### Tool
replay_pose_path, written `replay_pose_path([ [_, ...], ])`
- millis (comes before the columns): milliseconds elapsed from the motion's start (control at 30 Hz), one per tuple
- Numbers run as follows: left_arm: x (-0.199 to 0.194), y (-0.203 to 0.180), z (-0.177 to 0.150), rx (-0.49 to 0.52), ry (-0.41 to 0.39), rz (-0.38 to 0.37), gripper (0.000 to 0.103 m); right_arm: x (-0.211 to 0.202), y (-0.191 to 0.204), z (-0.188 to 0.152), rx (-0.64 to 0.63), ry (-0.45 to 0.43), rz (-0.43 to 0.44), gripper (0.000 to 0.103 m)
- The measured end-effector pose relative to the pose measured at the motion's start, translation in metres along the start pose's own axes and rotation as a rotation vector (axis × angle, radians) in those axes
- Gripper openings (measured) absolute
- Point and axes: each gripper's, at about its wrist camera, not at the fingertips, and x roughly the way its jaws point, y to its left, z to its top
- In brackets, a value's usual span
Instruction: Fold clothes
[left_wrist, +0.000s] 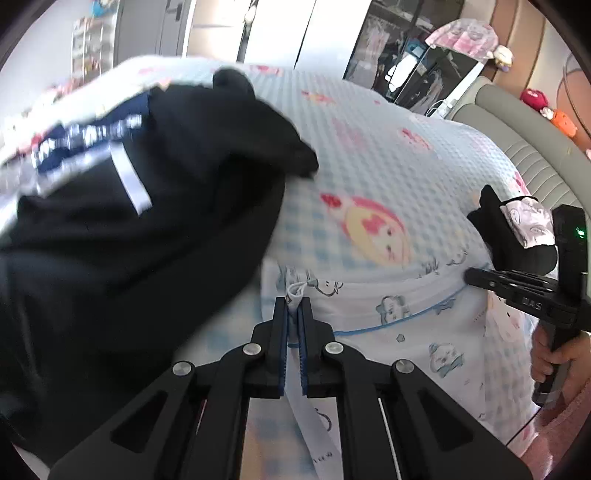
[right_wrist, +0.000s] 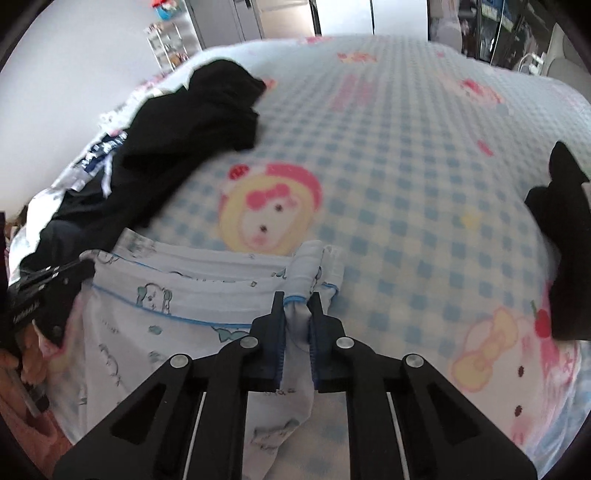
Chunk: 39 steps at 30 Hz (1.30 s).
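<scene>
On the near edge of the bed, a small white garment with a blue cartoon print (right_wrist: 147, 306) lies across the blue-and-white checked blanket (right_wrist: 388, 184), held at both ends of its ribbed, blue-piped waistband. The left gripper (left_wrist: 294, 306) is closed tight on one bunched corner, cloth pinched between its blue pads; the right gripper (right_wrist: 296, 301) is likewise clamped on the opposite corner, a thick pleat of fabric squeezed between the jaws.

To do this step well, I judge the two grips should draw apart just enough to take the slack out of the waistband — not so far that the thin knit stretches — then lift and carry together so the fold lands square.

The garment looks soft, light and limp, its band ribbed. The blanket is waffle-textured, printed with pink-and-yellow bear faces. A heap of black clothing (left_wrist: 147, 203) — heavier, matte, with a white label tab — lies just beside the garment.
</scene>
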Motion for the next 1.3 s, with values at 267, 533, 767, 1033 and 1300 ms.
replay_pose_path([
  [267,0.060,0.015,0.020,-0.020,0.157,-0.006,0.005,0.029,-0.019,0.009,0.114,0.049,-0.002,0.010],
  [533,0.067,0.014,0.006,-0.005,0.186,0.043,0.042,0.056,-0.039,-0.002,0.189,0.102,-0.027,0.075],
  [767,0.074,0.000,0.010,0.018,0.208,-0.025,0.008,0.052,-0.032,-0.003,0.184,0.082,0.099,0.008],
  [1033,0.065,-0.040,0.053,0.066,0.123,-0.117,0.008,-0.009,-0.061,0.011,0.229,-0.060,0.080,0.006],
  [1300,0.143,-0.039,0.050,0.059,0.316,-0.031,0.023,0.064,-0.091,0.025,0.258,0.145,-0.031,0.028],
])
